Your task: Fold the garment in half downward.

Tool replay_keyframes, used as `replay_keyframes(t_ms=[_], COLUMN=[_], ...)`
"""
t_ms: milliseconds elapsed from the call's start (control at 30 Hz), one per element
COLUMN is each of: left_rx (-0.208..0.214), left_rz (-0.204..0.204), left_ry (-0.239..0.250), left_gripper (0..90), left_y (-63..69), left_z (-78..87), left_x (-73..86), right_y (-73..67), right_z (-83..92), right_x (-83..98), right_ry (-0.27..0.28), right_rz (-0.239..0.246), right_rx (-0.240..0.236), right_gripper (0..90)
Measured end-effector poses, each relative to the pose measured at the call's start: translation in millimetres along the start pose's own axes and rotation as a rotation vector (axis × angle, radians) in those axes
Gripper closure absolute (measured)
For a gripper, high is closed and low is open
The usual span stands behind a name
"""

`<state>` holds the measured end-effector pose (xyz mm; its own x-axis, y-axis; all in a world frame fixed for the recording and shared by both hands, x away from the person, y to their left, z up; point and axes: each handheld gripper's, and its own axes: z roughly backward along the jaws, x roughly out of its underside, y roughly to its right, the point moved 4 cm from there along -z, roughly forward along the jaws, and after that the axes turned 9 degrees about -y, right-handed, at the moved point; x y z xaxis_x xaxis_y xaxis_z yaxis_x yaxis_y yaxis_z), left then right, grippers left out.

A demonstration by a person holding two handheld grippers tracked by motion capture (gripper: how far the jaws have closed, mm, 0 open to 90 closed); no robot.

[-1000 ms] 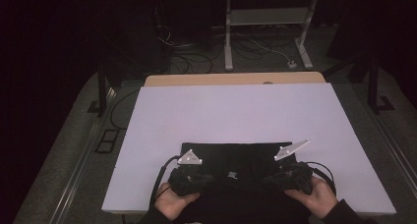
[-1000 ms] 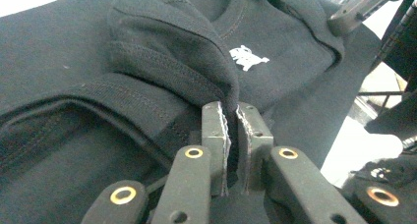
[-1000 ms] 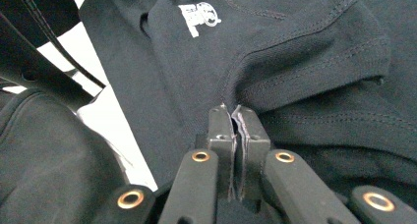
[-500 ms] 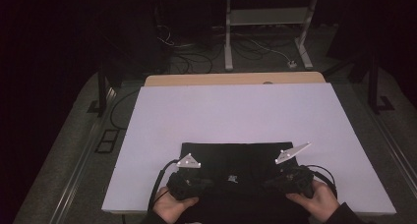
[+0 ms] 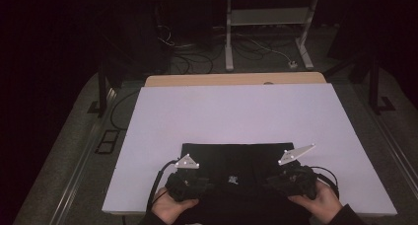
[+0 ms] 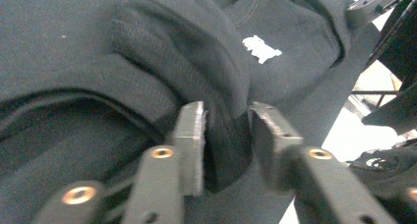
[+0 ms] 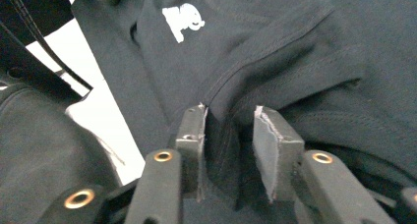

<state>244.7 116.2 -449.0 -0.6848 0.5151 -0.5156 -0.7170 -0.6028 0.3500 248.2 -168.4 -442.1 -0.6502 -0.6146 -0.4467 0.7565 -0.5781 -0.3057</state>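
Both claws [image 6: 226,130] [image 7: 228,135] just opening, black garment [image 5: 231,158] fold apparently loose between.

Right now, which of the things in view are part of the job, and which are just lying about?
In the job:
- black garment on the white table
- left gripper, jaws just opened, fold between them
- right gripper, jaws just opened, fold between them

Lying about:
- floor cables
- metal stand beyond the table

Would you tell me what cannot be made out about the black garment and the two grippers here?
- High view: black garment, near part cut off by the frame edge.
- High view: white print, too small to read.
- Left gripper and right gripper views: fold between jaws; pad contact unclear.
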Motion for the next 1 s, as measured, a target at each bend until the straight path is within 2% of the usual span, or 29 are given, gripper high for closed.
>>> replay_keyframes(t_ms=[67, 167, 333, 533, 633, 767, 900, 1000], left_rx=[0.023, 0.042, 0.016, 0.032, 0.029, 0.049, 0.043, 0.055], left_rz=[0.002, -0.003, -0.015, -0.032, -0.038, -0.046, -0.056, -0.052], left_ry=[-0.001, 0.010, 0.011, 0.022, 0.025, 0.020, 0.017, 0.012], left_gripper=[54.6, 51.1, 38.3, 27.4, 23.3, 16.2, 10.0, 2.0], left_y=[-1.1, -2.8, -4.5, -6.8, -8.4, -8.7, -10.5, -12.0], left_z=[2.0, 5.0, 7.8, 11.4, 12.4, 13.5, 13.6, 12.2], left_x=[-1.0, -2.8, -4.3, -6.2, -6.7, -7.7, -8.7, -10.8], right_y=[0.5, 2.7, 6.5, 9.5, 10.6, 10.6, 11.2, 11.9], right_z=[2.8, 6.5, 8.9, 12.1, 13.0, 14.3, 15.7, 16.4], right_x=[-0.4, -0.5, -0.6, -1.8, -2.4, -3.0, -3.8, -4.6], right_ry=[0.013, 0.032, 0.041, 0.049, 0.049, 0.047, 0.049, 0.046], right_rz=[0.004, -0.016, -0.021, -0.045, -0.049, -0.055, -0.059, -0.065], right_rx=[0.004, -0.001, -0.008, -0.008, -0.003, -0.008, -0.002, 0.006], right_gripper=[56.9, 51.7, 40.5, 24.3, 20.1, 15.3, 12.0, 2.8])
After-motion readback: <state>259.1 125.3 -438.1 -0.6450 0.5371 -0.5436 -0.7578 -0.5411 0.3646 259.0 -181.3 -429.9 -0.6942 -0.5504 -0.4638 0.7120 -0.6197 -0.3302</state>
